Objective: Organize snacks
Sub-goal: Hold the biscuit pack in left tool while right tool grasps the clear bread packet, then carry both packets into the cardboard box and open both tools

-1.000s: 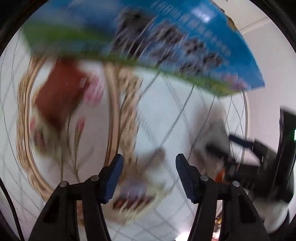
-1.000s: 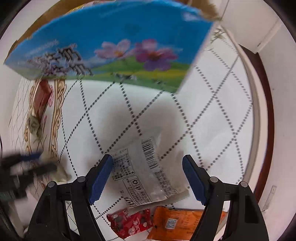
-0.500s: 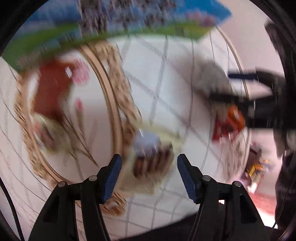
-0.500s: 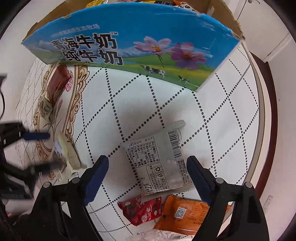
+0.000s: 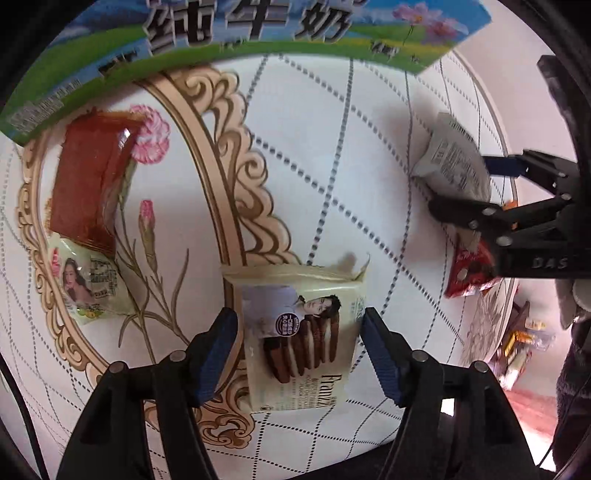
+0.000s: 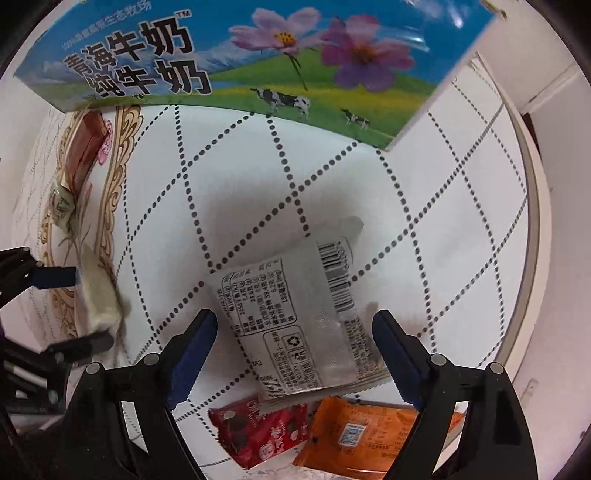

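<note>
Left gripper [image 5: 299, 343]: jaws spread and opening; a cream biscuit packet [image 5: 301, 334] lies flat on the table between them, a sliver of gap showing at each blue pad, so not pinched. The packet prints a stack of chocolate sandwich biscuits and sits across the gold scroll border of the tablecloth [image 5: 332, 155].

Beyond the left jaw, inside the gold border: a small pale-green sweet wrapper [image 5: 88, 286], and past it a red-brown packet [image 5: 88, 177] touching the wrapper's far end.

Far ahead of both jaws: a blue-and-green milk carton box [image 5: 258, 33], its printed side facing the jaws.

Right gripper [image 6: 293, 349]: jaws spread wide; a silver packet [image 6: 295, 325], label and barcode side up, lies flat between them, clear of both pads, with white cloth showing on either side.

Nearer than the jaw tips, towards the camera: a red packet [image 6: 258, 432] and an orange packet [image 6: 365, 435], side by side, both just touching or slipping under the silver packet's near edge.

Ahead of the right jaws: the same milk box [image 6: 258, 62], well apart from the silver packet, with bare dotted-diamond cloth between.

Out to the left of the right jaws: the other gripper [image 6: 79, 306], straddling the cream packet
</note>
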The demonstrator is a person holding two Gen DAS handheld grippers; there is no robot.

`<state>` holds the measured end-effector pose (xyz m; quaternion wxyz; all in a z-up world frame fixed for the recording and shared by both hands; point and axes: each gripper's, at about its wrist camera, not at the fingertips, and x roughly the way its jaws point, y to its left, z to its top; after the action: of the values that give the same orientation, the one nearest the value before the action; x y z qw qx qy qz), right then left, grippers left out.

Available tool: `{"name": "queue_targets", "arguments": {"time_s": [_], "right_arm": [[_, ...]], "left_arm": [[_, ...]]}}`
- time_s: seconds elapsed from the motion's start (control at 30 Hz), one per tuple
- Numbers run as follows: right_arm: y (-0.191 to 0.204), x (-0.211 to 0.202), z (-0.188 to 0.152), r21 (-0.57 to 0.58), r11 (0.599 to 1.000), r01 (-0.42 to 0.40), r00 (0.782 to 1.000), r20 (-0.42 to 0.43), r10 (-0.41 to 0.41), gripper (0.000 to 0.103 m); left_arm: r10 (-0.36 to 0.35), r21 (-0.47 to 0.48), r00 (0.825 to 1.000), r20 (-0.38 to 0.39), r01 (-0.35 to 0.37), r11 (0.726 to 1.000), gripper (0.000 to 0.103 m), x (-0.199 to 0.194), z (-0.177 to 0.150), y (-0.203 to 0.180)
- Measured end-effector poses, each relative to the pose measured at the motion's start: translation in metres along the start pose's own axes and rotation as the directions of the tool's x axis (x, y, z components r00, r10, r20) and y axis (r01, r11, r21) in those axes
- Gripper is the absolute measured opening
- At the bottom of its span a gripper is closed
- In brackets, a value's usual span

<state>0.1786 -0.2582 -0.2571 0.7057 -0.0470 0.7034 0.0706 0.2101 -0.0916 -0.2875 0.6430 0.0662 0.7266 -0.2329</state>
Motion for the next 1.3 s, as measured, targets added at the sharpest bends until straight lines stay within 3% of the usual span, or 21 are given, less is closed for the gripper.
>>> {"name": "queue_targets", "arguments": {"time_s": [0.1,0.2,0.27,0.4,0.5,0.57,0.8,0.9,1.17,1.3], "right_arm": [[0.000,-0.002,-0.003,-0.009,1.000,0.009,1.000,0.001,-0.009,0.088],[0.005,-0.002,-0.004,-0.008,1.000,0.015,1.000,0.017,-0.015,0.084],[0.020,0.000,-0.011,0.012,1.000,0.025,0.999,0.027,-0.025,0.063],[0.011,-0.006,-0.011,0.118,0.992,-0.052,0.998,0.048,0.047,0.060],[0.003,-0.006,-0.012,0.206,0.962,-0.176,0.984,0.042,0.172,0.060],[0.005,-0.004,-0.012,0.215,0.956,-0.202,0.979,0.021,0.202,0.061],[0.027,0.006,-0.024,0.151,0.984,-0.098,0.995,0.019,0.097,0.064],[0.038,0.005,-0.030,0.145,0.987,-0.071,0.996,0.065,0.062,0.055],[0.034,-0.025,-0.037,0.150,0.979,-0.139,0.981,0.159,0.115,0.054],[0.034,-0.065,-0.037,0.150,0.962,-0.227,0.952,0.242,0.187,0.054]], "left_arm": [[-0.017,-0.020,0.998,-0.065,0.015,1.000,0.067,0.011,-0.005,0.014],[-0.035,-0.078,0.999,-0.011,0.034,0.996,0.059,0.009,-0.001,0.014],[-0.058,-0.126,0.997,0.042,0.063,0.990,0.058,-0.007,-0.004,0.031],[-0.088,-0.206,0.987,0.135,0.115,0.972,0.058,-0.027,0.016,0.034],[-0.111,-0.258,0.983,0.148,0.147,0.955,0.058,-0.027,0.031,0.036],[-0.118,-0.283,0.984,0.132,0.151,0.947,0.059,-0.021,0.040,0.038],[-0.072,-0.213,0.994,0.085,0.089,0.973,0.059,-0.007,0.039,0.009],[-0.045,-0.213,0.992,0.118,0.069,0.975,0.057,-0.010,0.036,0.003],[-0.075,-0.172,0.976,0.204,0.111,0.979,0.057,-0.056,0.024,-0.014],[-0.101,-0.151,0.955,0.279,0.147,0.977,0.057,-0.106,0.022,-0.020]]}}
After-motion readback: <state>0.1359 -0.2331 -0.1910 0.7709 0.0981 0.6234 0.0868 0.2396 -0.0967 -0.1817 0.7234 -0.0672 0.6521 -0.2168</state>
